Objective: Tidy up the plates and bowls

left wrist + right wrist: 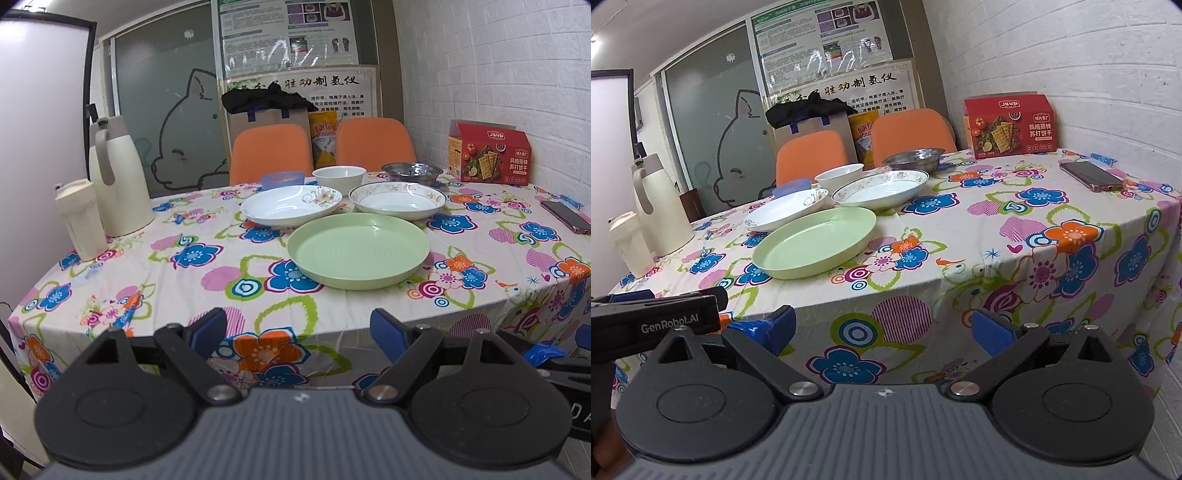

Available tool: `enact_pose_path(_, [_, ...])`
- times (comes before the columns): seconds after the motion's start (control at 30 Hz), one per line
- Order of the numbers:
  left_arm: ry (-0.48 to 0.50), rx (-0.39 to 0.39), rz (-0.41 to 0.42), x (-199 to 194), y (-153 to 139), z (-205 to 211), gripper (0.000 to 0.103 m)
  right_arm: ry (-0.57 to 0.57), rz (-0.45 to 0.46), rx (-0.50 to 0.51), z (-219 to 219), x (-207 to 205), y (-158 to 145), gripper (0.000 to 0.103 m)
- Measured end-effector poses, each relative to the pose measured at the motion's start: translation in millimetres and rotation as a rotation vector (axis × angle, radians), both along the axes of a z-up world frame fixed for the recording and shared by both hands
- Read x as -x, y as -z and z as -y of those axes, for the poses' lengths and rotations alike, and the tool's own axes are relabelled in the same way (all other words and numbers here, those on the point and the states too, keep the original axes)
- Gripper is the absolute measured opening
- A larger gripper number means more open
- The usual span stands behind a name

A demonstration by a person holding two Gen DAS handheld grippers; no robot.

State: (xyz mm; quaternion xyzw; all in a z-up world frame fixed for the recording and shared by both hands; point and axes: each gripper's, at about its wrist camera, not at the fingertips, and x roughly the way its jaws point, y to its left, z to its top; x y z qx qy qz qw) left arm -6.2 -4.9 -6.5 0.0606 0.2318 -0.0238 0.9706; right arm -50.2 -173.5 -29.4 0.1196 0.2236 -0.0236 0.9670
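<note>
1. While both grippers hung short of the table's near edge, the left gripper (298, 332) had its jaws wide apart with nothing between them, its blue pads (208, 328) over the drooping flowered tablecloth (184, 280).
2. The right gripper (884, 330) was likewise spread and empty, well apart from every dish; the left one's black body showed at the left edge of the right wrist view.
3. A green plate (358, 249) lay nearest of the dishes, flat on the cloth, about mid-table.
4. Just behind it sat two white plates side by side: one with a flower print (291, 205) to the left, one with a patterned rim (397, 201) to the right. Whether their rims touched the green plate could not be told.
5. Farther back stood a white bowl (339, 175) in the middle, a blue bowl (281, 180) to its left and a metal bowl (412, 172) to its right, all upright.
6. At the far left stood a cream jug (118, 177) with a smaller cream cup (79, 218) just in front of it.
7. A red cracker box (489, 153) stood at the far right against the white brick wall, and a phone (1091, 175) lay flat nearer on the right side.
8. Two orange chairs (271, 153) stood beyond the far edge of the table.
</note>
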Motion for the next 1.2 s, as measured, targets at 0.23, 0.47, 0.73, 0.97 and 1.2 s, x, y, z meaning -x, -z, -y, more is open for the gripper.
enact_pose_path(0.23, [0.002,0.003,-0.007,-0.5,0.3,-0.8,0.084,-0.006,-0.007,0.000,-1.3,-1.4,0.1,0.089])
enact_pose_path(0.47, [0.002,0.002,-0.008,-0.3,0.5,-0.8,0.084,-0.010,-0.013,0.001,-2.3,-2.1,1.1,0.089])
enact_pose_path(0.73, [0.012,0.023,-0.024,-29.6,-8.6,-13.4,0.084,-0.043,0.035,0.044,0.5,-19.0,-10.3,0.089])
enact_pose_path(0.97, [0.009,0.088,-0.158,-108.9,-12.6,-45.0,0.083,-0.044,-0.020,0.077,19.6,-101.7,-18.4,0.089])
enact_pose_path(1.2, [0.037,0.151,-0.310,-184.0,0.2,-46.2,0.083,-0.133,-0.146,0.103,11.6,-193.1,-10.8,0.089])
